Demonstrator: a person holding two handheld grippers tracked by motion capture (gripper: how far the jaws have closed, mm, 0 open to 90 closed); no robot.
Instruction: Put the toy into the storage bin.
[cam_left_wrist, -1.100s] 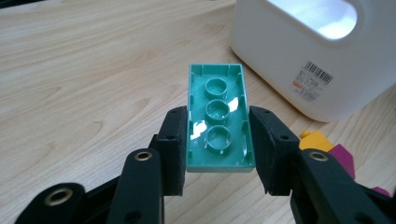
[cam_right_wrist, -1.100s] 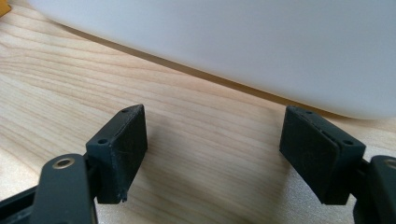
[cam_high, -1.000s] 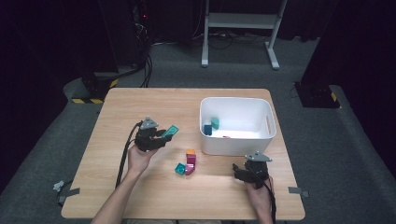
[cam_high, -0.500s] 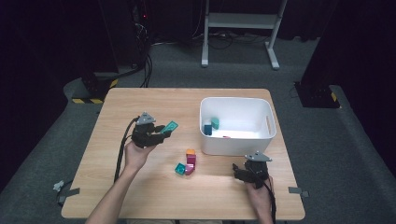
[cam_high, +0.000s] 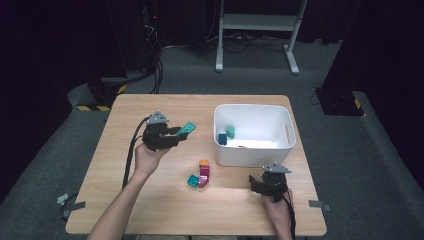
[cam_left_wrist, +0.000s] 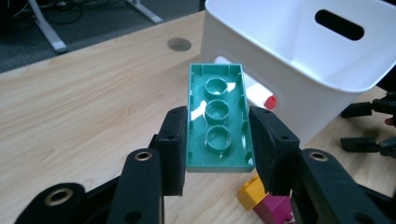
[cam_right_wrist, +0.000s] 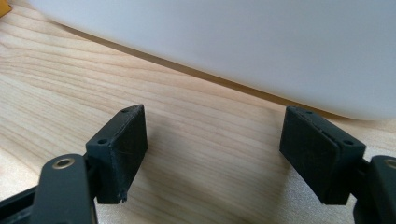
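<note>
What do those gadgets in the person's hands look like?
Each gripper, left and right, is a black mechanism with two jaws ending in blocky black pads. Brass-coloured rivets sit at the joints. A grey three-cornered plate tops each, and a black cable trails back. The forearms are bare, without sleeves.

In the left gripper view the bin (cam_left_wrist: 299, 70) is cut off at the top and right edges. The brick (cam_left_wrist: 218, 119) hides much of the yellow block (cam_left_wrist: 252, 192) and magenta block (cam_left_wrist: 275, 209). Small pieces (cam_high: 226, 135) inside the bin are too small to identify.

one white bin (cam_high: 287, 132), one teal brick (cam_left_wrist: 218, 119) held, two grippers.
</note>
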